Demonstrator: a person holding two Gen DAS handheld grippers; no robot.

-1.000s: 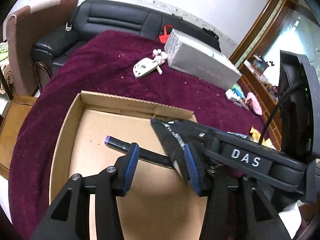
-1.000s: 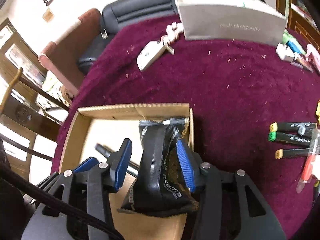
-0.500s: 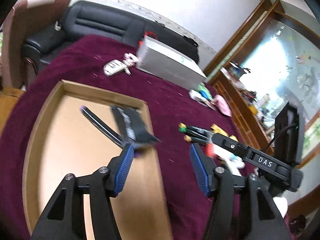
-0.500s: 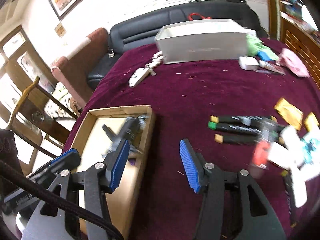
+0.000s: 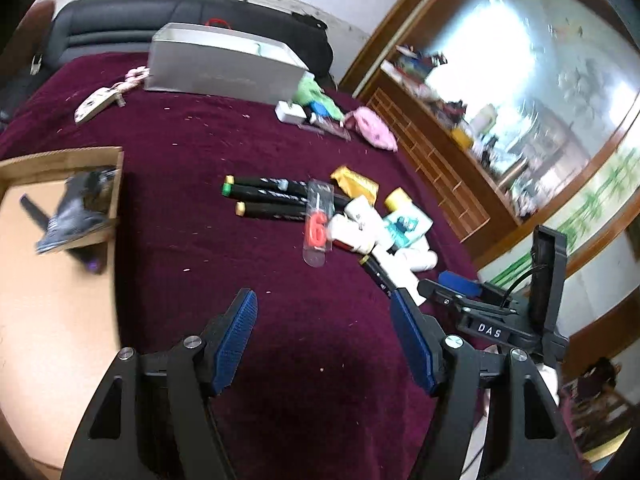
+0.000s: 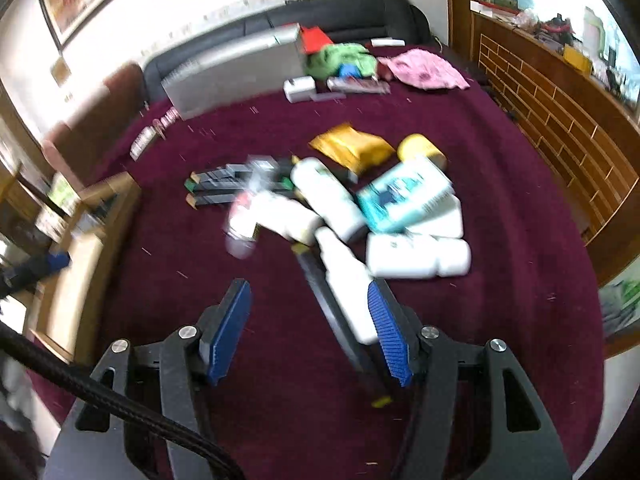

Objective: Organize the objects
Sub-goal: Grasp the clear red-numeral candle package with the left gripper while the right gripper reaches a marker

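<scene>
My left gripper [image 5: 320, 304] hovers over bare maroon cloth [image 5: 192, 128], its jaws opening with nothing between them. Left of it stands the cardboard box [image 5: 60, 158], holding a black packet [image 5: 76, 208] and a purple-capped marker [image 5: 93, 266]. My right gripper [image 6: 308, 292] hangs over the near end of the pile, jaws opening. A yellow-capped black marker [image 6: 340, 328] and a white bottle [image 6: 348, 280] lie on the cloth by its right finger, untouched. Beyond are three black markers [image 5: 272, 198], a packed "6" candle [image 5: 318, 228], more white bottles [image 6: 416, 256], a teal box [image 6: 404, 196] and a gold packet [image 6: 352, 148].
A long silver box [image 5: 220, 68] stands at the back of the table, with a key fob [image 5: 96, 100] to its left. A white adapter [image 5: 290, 112], green cloth [image 6: 340, 58] and pink cloth [image 6: 424, 68] lie back right. A black sofa [image 5: 120, 20] is behind, wooden cabinets [image 6: 560, 120] to the right.
Both grippers have let go of the black packet and purple marker, which now lie in the box. Both swung right over the cloth toward the pile, jaws wider.
</scene>
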